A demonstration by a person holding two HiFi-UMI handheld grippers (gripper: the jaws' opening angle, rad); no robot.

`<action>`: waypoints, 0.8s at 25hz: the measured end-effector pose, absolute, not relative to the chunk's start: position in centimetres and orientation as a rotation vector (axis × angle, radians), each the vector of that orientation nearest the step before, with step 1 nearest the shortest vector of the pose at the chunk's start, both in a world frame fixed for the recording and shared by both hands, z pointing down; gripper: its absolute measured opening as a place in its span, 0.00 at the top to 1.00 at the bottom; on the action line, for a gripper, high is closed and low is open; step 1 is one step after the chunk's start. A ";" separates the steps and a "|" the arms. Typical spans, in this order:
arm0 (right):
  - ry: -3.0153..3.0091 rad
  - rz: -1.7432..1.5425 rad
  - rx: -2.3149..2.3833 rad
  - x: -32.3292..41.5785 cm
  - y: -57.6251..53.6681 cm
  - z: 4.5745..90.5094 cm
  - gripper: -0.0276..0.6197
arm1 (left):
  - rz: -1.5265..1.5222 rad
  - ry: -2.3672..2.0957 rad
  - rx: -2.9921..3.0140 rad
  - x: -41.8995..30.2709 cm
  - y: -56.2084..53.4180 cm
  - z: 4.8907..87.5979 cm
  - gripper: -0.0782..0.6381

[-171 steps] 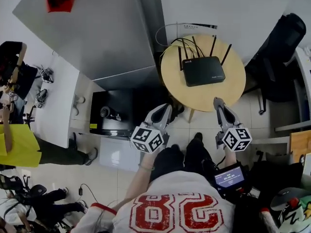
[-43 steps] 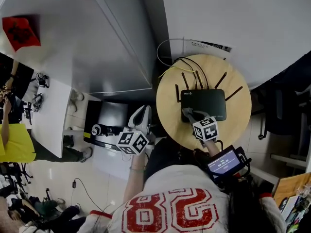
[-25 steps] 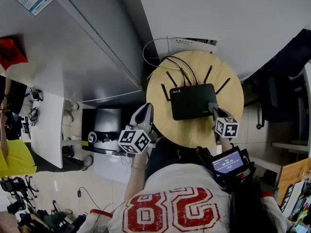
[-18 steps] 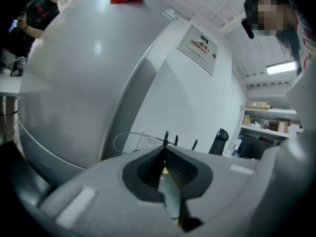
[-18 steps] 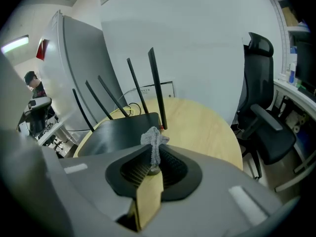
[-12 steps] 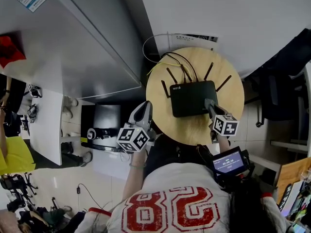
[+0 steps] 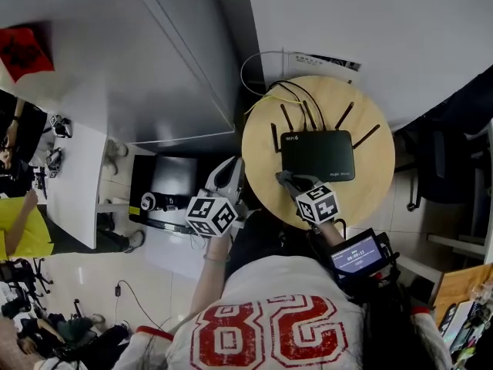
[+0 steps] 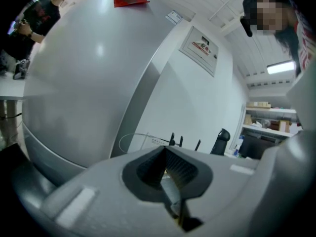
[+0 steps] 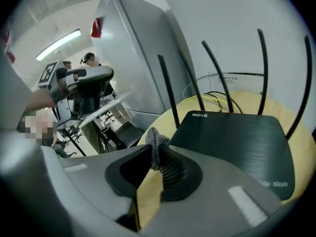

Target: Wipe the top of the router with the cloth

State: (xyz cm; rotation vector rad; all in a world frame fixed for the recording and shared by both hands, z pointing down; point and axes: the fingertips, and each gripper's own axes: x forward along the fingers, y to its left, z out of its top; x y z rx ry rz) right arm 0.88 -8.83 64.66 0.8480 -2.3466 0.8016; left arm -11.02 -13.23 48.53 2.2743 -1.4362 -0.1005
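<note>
Two tongs are in view, and only one is over the round wooden tabletop point(image 7: 371, 185). The right tongs point(image 7: 283, 179) sit at the near left corner of the black router point(image 7: 317, 154), clenched on a bunched grey cloth point(image 9: 156, 141) that pokes up between the jaws, just at the router's left edge. The router lies near the middle of the tabletop, its flat top bare, with antennas point(image 9: 217, 74) standing along its far edge and cables point(image 7: 297, 92) trailing behind toward the wall. A strip of bare wood runs along the near and right edges. The left tongs point(image 7: 228, 166) hang off the tabletop's left edge, jaws pressed together on nothing, beside a grey cabinet point(image 7: 154, 60).
</note>
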 end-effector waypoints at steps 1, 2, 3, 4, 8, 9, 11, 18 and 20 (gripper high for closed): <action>-2.342 0.793 0.830 0.7 -8.7 64.9 0.89 | -0.103 -1.445 2.268 -11.3 -13.3 48.5 0.88; -2.337 0.790 0.822 0.7 -8.7 65.0 0.89 | -0.106 -1.454 2.263 -11.5 -13.3 48.4 0.88; -2.331 0.789 0.822 0.8 -8.7 65.2 0.89 | -0.108 -1.461 2.259 -11.7 -13.4 48.3 0.88; -2.326 0.790 0.828 1.1 -8.8 65.3 0.89 | -0.109 -1.466 2.256 -11.8 -13.4 48.3 0.88; -2.313 0.821 0.878 2.6 -8.8 65.5 0.89 | -0.110 -1.458 2.254 -11.7 -13.5 48.3 0.88; -2.312 0.834 0.894 3.0 -8.8 65.5 0.89 | -0.108 -1.449 2.257 -11.5 -13.5 48.4 0.88; -2.309 0.857 0.938 3.9 -8.9 65.5 0.89 | -0.100 -1.428 2.265 -11.0 -13.5 48.7 0.88; -2.229 0.921 1.195 10.4 -9.1 65.4 0.89 | -0.082 -1.320 2.306 -8.2 -13.5 49.5 0.88; -2.194 0.938 1.275 12.7 -9.0 65.4 0.89 | -0.080 -1.292 2.314 -7.5 -13.6 49.7 0.88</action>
